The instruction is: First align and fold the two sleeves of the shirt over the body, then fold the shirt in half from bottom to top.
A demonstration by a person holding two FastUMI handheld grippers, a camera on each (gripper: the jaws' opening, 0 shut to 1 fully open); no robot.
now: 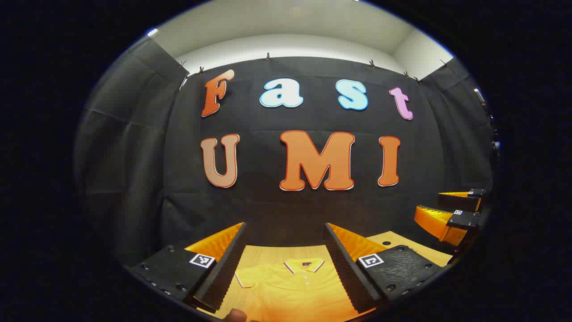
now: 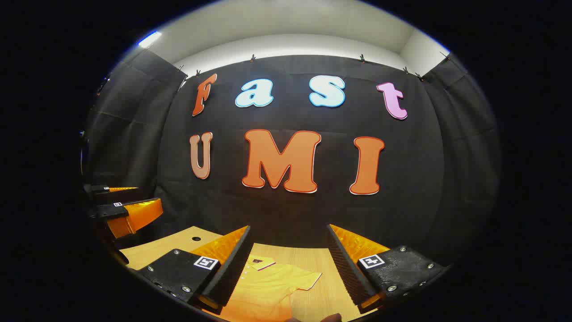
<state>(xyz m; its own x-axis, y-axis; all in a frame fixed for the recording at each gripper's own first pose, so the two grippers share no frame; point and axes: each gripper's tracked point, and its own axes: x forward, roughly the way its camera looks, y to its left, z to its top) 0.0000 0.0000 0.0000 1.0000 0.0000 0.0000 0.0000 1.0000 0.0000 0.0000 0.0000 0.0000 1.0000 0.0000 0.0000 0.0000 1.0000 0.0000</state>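
Wooden table (image 1: 268,257) bears the shirt (image 1: 295,286), seemingly flat; both grippers' fingers (image 1: 223,268) gape wide, empty.

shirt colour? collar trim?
Yellow polo shirt, collar edged with a dark stripe. Clearest in the left gripper view.

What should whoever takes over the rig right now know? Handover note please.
Left gripper: jaws open, empty, raised above the shirt's collar.
Right gripper: jaws open, empty, raised above the shirt's sleeve side.
Shirt: yellow polo, flat on the wooden table, collar toward the booth wall; sleeve spread out sideways.
Done: nothing folded as far as visible.
Left: fold both sleeves over the body, then fold bottom up to top.
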